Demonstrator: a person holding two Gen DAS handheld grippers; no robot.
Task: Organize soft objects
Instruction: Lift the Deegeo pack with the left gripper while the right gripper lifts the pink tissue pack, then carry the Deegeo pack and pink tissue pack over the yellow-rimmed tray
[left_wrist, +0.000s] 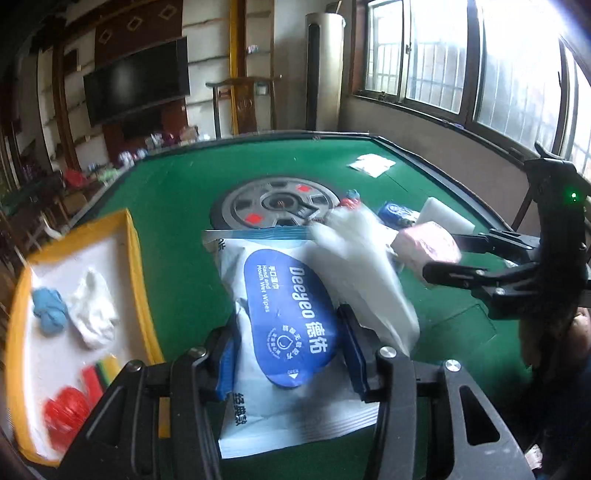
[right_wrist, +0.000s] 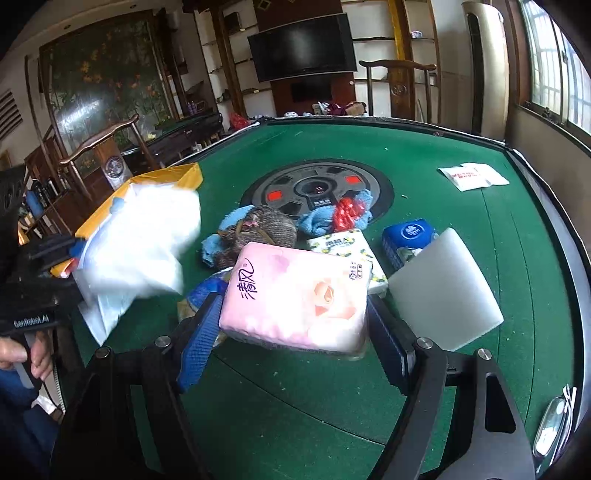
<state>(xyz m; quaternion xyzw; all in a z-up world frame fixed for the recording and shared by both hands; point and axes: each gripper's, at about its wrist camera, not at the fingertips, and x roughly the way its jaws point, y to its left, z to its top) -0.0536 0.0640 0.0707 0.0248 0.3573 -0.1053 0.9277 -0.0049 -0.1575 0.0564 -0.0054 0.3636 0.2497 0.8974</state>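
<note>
Gripping a pack of wet wipes (left_wrist: 280, 325), the left claw (left_wrist: 288, 350) has its blue pads (left_wrist: 226, 363) pressed against both sides of the pack, which is raised off the green table (left_wrist: 177, 221). A blurred clear plastic bag (left_wrist: 369, 266) hangs against the pack just right of this claw. Only the left view shows what lies in the yellow-rimmed tray (left_wrist: 135, 258) left of the claw: a blue cloth (left_wrist: 50, 312), a white cloth (left_wrist: 94, 308) and red items (left_wrist: 68, 406).

The right claw (right_wrist: 295, 332) is clamped on a pink tissue pack (right_wrist: 299, 299), one pad on each end. Only the right view shows the pile beyond that pack: a brown knitted piece (right_wrist: 266, 225), a blue towel (right_wrist: 317, 221), a red mesh item (right_wrist: 347, 214), a floral tissue pack (right_wrist: 343, 242). A white foam block (right_wrist: 443, 288) sits just right of the claw, a blue packet (right_wrist: 406, 236) beyond it. A person's hand (right_wrist: 26, 358) shows at the left edge.
</note>
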